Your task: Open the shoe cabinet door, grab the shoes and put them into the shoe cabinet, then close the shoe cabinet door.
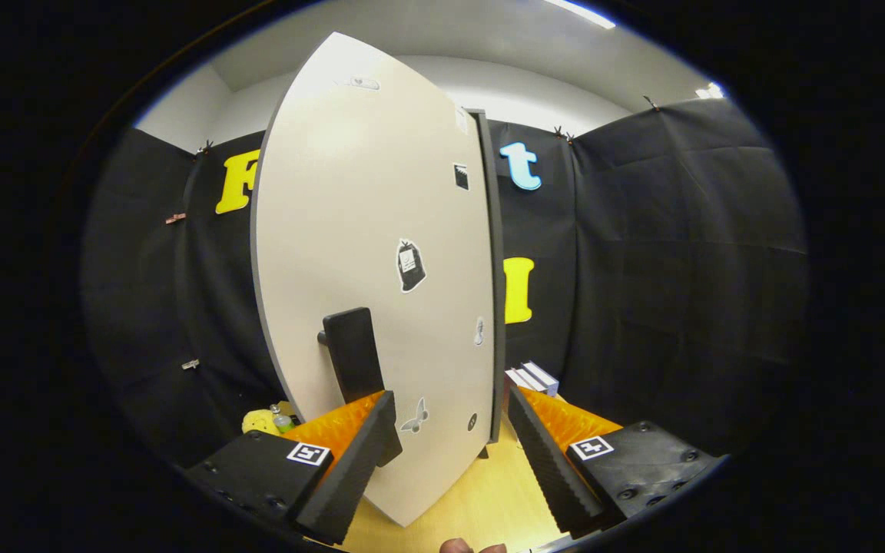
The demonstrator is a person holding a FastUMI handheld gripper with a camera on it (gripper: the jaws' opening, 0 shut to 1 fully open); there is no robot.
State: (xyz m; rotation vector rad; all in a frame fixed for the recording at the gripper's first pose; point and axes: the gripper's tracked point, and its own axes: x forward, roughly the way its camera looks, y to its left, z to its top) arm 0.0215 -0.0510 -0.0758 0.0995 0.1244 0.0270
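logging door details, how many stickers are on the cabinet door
7 on the cabinet door: one at the top, two by its upper far edge, one mid-door, one lower by that edge, two near the open gripper. The handle may hide more.

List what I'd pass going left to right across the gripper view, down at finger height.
Yellow object with a small bottle → the door's dark handle → butterfly sticker on the cabinet door → the door's dark edge → white striped item. The gripper is open, fingers straddling the door's lower part.
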